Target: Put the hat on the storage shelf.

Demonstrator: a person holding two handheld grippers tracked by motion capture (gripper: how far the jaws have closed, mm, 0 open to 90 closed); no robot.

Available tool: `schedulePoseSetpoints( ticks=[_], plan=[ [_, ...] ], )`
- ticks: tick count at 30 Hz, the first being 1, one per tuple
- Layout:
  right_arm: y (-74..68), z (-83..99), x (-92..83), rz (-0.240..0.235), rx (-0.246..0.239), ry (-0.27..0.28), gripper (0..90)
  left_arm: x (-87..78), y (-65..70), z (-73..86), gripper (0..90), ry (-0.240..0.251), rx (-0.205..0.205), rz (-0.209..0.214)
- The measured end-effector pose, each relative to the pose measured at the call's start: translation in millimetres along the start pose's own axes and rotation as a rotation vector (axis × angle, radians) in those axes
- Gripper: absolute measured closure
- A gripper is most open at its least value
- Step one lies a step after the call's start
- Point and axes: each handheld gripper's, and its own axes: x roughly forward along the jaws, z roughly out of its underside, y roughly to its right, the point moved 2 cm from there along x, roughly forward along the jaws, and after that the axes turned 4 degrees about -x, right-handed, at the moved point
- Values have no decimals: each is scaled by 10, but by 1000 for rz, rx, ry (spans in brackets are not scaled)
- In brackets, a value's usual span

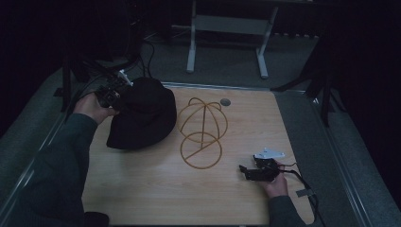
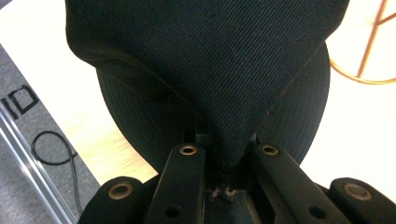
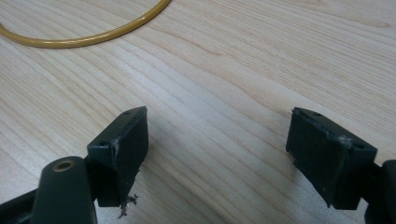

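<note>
A black fabric hat (image 1: 142,113) hangs over the left part of the wooden table (image 1: 156,189), lifted at its far left side. My left gripper (image 1: 117,94) is shut on the hat's cloth; in the left gripper view the dark twill (image 2: 219,84) is pinched between the two jaws, and the brim droops below. A gold wire hat stand (image 1: 202,132) sits at the table's middle, just right of the hat. My right gripper (image 1: 247,173) rests low at the front right with its jaws wide apart and nothing between the pads (image 3: 128,144).
A grey cable grommet (image 1: 225,102) is set in the table near the far edge. Beyond the table stands a grey metal frame (image 1: 227,28) on the carpet. Cables (image 1: 302,182) trail from the right gripper off the front right edge. A metal rail (image 2: 32,172) runs along the table's left side.
</note>
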Motion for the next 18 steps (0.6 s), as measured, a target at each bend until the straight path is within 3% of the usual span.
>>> schedulePoseSetpoints(
  ticks=[11, 18],
  plan=[
    [-1, 0, 0, 0, 1, -1, 209, -202, -58, 36, 872, 40, 12, 15],
    [-2, 0, 0, 0, 2, 0, 208, -282, -102, 61, 871, 75, 19, 53]
  ],
)
